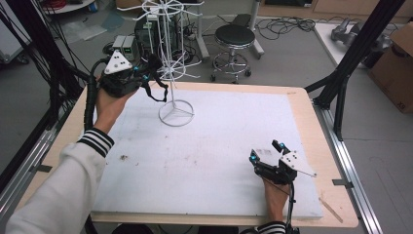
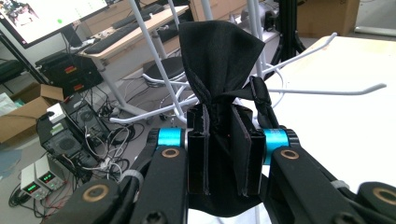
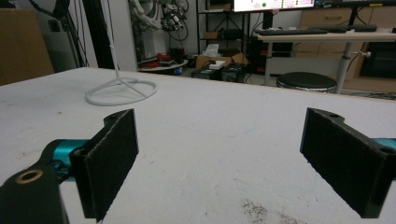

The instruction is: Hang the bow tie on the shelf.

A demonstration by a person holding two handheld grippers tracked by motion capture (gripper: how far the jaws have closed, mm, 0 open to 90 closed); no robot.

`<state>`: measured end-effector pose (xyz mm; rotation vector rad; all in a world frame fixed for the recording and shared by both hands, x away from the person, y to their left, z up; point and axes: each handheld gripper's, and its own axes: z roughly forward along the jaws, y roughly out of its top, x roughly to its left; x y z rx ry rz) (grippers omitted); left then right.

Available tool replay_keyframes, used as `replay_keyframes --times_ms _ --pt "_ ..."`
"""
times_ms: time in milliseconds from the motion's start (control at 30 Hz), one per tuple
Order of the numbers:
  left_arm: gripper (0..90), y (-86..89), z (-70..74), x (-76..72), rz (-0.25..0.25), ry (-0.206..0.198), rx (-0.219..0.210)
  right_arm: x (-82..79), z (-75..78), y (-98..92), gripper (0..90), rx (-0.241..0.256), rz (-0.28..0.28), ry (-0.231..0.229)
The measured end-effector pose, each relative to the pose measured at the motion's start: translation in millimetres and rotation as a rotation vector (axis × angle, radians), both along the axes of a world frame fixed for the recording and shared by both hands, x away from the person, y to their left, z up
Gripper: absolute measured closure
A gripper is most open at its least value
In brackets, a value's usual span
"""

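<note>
My left gripper [image 1: 146, 74] is held up at the table's far left, beside the white wire rack [image 1: 168, 53]. It is shut on a black cloth piece [image 2: 219, 51], which bunches between the jaws and fans out above them in the left gripper view [image 2: 223, 116]. A black strap of the cloth [image 1: 157, 91] dangles below the gripper, close to the rack's pole. The rack's hooked arms [image 2: 327, 88] stretch out just behind the cloth. My right gripper [image 1: 267, 151] rests low at the near right of the white board, open, with nothing between its pads [image 3: 112, 154].
The rack's ring base [image 1: 176, 113] stands on the white board [image 1: 209, 156] that covers the wooden table. A black stool [image 1: 234, 36] is beyond the far edge. Black frame posts [image 1: 350, 58] rise at the right, near a cardboard box [image 1: 397, 63].
</note>
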<state>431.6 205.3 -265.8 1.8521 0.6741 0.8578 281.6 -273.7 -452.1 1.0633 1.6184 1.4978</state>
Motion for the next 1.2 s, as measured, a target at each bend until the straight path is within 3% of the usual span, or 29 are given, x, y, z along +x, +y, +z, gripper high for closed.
replay_keyframes --times_ms 267,400,700,900,1100,1200 --pt "76.2 -0.5 -0.8 4.4 0.003 0.030 -0.004 0.1 -0.1 0.2 10.5 -0.002 -0.001 -0.001" --pt "73.1 -2.6 -0.6 4.1 0.016 0.023 -0.013 0.1 0.0 0.2 10.5 -0.003 -0.001 -0.001" --pt "59.7 -4.0 2.1 0.5 0.037 0.005 -0.034 -0.2 0.0 0.5 10.5 -0.001 0.000 0.003" --pt "41.5 -3.8 5.1 -3.6 0.060 0.012 -0.068 -0.3 0.0 0.6 10.5 -0.003 0.001 0.004" --pt "21.7 5.5 9.6 -17.6 -0.014 0.018 -0.149 -0.5 0.0 1.2 10.5 -0.004 0.001 0.006" --pt "20.1 15.2 6.2 -35.8 -0.050 0.001 -0.177 -0.1 0.1 1.1 10.5 -0.005 0.002 0.008"
